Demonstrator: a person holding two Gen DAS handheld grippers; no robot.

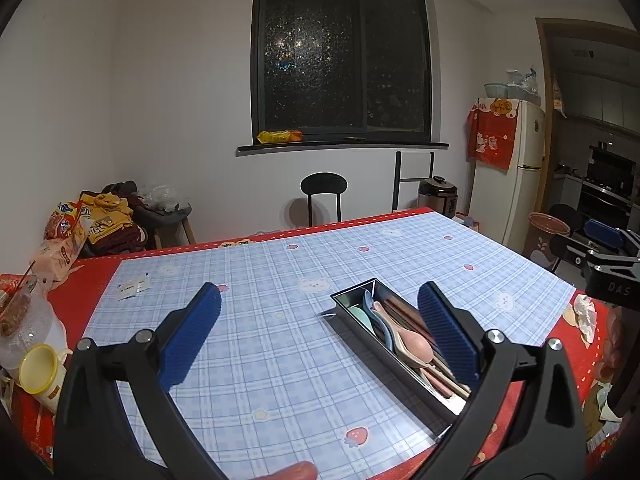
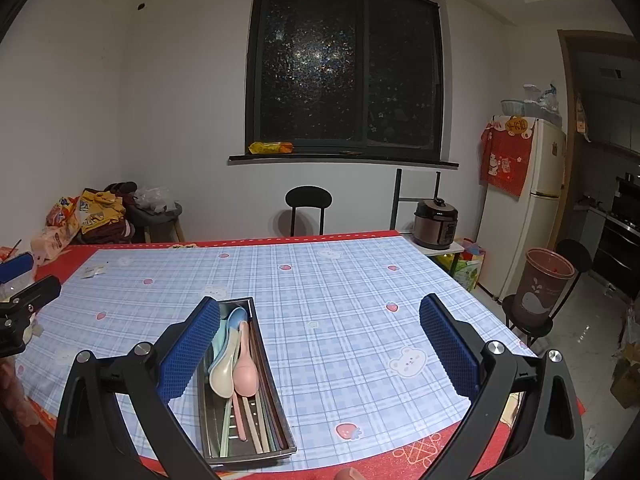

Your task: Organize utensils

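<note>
The near end of the metal utensil tray (image 2: 256,446) is partly hidden behind a blue pad in each view. Lower centre on the checked tablecloth (image 2: 340,280), it holds a pink spoon (image 2: 246,376), cream spoon (image 2: 222,376), blue spoon (image 2: 234,318) and chopsticks (image 2: 266,412). Left gripper (image 1: 318,340) and right gripper (image 2: 316,344) gape wide, empty.

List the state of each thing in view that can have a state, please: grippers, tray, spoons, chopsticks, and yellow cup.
left gripper: open, holds nothing.
right gripper: open, holds nothing.
metal tray: flat on the table, filled with utensils.
pink spoon: lying in the tray.
cream spoon: lying in the tray.
blue spoon: lying in the tray.
chopsticks: lying lengthwise in the tray.
yellow cup: tipped on its side.
</note>
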